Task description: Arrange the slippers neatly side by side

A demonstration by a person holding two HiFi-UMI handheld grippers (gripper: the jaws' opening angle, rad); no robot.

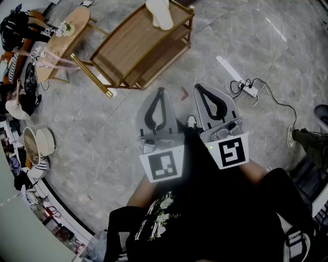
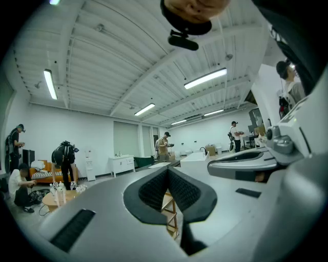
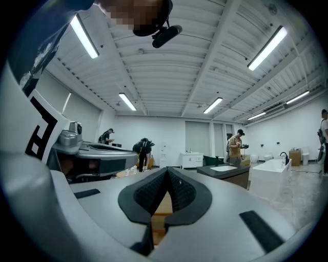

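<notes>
Holding both tools level and close together, touching nothing. Reads as the approach step.

Head view: left tool (image 1: 160, 93) and right tool (image 1: 199, 88) sit side by side, both aimed toward a wooden rack (image 1: 128, 46) standing on the grey floor (image 1: 102, 133). One pale slipper (image 1: 160, 14) lies at the far end of the rack's top shelf, well apart from both tools. 2nd slipper not made out anywhere in this view. A power strip (image 1: 250, 90) w/ cables is on the floor off to the right.

Left tool view: jaws closed tip to tip, nothing btwn them. A slice of the rack's frame (image 2: 170, 210) shows thru the gap below the pads. Other people are in the room, far bkgd.

Right tool view: jaws likewise closed and empty. Pale wood (image 3: 161, 204) shows thru the gap under the pads. The left tool's body is at frame left.

Judgement: pre-grasp, task barely begun, slipper not yet touched. Next move calls for:
- closing the distance to the rack
- opening one tool's jaws before arrival
- taking the slipper by an edge
- finding its mate, so the pair can go down parallel w/ toes the same way
</notes>
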